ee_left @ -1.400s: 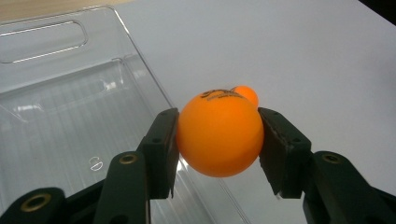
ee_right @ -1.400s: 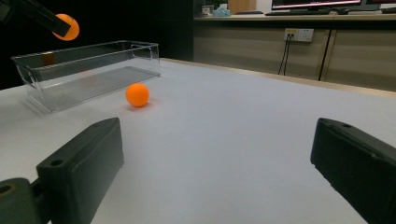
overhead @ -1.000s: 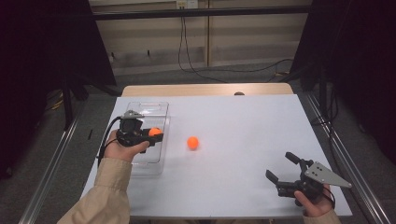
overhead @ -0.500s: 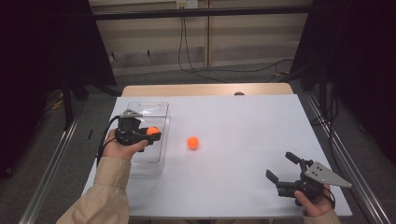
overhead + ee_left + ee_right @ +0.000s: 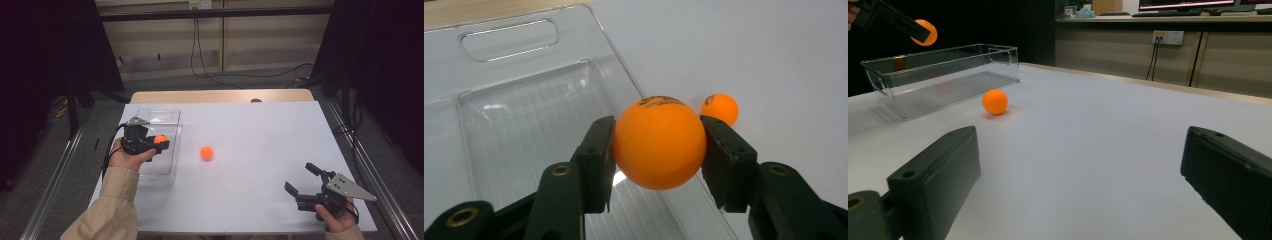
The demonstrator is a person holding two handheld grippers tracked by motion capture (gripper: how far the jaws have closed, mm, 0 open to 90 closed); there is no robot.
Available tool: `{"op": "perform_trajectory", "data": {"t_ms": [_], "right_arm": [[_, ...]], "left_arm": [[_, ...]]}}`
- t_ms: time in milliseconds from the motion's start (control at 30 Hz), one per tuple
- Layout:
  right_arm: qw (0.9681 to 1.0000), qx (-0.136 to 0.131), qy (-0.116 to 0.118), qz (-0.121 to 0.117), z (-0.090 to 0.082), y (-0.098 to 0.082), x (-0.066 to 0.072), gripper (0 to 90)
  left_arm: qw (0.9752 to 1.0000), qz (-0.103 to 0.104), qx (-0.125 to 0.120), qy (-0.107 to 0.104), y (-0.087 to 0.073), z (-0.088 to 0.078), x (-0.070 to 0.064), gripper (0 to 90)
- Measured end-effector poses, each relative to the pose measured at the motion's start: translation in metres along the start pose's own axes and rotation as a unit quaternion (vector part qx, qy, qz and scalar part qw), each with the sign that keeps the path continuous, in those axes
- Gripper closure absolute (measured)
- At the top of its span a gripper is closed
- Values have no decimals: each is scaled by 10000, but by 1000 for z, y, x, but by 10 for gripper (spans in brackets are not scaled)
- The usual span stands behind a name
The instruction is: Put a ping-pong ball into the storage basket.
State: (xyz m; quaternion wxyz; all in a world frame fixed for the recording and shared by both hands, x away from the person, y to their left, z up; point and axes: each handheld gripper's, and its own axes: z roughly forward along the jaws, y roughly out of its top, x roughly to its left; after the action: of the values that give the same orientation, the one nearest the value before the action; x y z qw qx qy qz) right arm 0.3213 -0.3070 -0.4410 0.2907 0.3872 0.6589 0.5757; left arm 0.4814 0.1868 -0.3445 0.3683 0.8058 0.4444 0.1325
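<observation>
The white table (image 5: 260, 130) takes up the middle of the high view, and at its left the clear plastic bin (image 5: 167, 172) lies lengthwise. Over the last second the left gripper (image 5: 161, 142) has drifted a little toward the upper left of that frame, carrying its orange ball (image 5: 658, 142) from the bin's right wall to a spot above the open interior; I judge this is a sorting job and a drop into the bin is close. The jaws are clamped on the ball from both sides, plain in the left gripper view. The right gripper (image 5: 302, 182) has not moved, resting at the lower right with its jaws spread wide and nothing between them. A second orange ball (image 5: 206, 153) sits on the bare table just right of the bin, untouched. How high the held ball hangs above the bin floor is hard to judge, and its printed lettering is too small to read.
</observation>
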Motion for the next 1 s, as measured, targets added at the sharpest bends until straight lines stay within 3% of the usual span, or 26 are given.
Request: {"op": "perform_trajectory", "data": {"t_ms": [67, 500, 600, 800, 867, 900, 1000], "right_arm": [[10000, -9, 7, 2, 0, 0, 0, 21], [10000, -17, 8, -5, 0, 0, 0, 21], [10000, -13, 10, 2, 0, 0, 0, 21], [10000, -26, -5, 43, 0, 0, 0, 21], [10000, -27, 1, 39, 0, 0, 0, 21], [10000, -2, 3, 12, -1, 0, 0, 21], [10000, -15, 16, 5, 0, 0, 0, 21]], "left_arm": [[9998, -180, -99, 11, -1, 2, -2, 510], [10000, -25, -23, 61, -1, 2, 4, 510], [9997, -199, -92, 56, -1, 4, 1, 510], [9999, -103, -57, 94, -1, 5, 4, 510], [9999, -112, -74, 88, -1, 6, 3, 510], [9996, -212, -158, 118, -1, 8, 2, 510], [9997, -195, -114, 111, -1, 8, 2, 510]]}}
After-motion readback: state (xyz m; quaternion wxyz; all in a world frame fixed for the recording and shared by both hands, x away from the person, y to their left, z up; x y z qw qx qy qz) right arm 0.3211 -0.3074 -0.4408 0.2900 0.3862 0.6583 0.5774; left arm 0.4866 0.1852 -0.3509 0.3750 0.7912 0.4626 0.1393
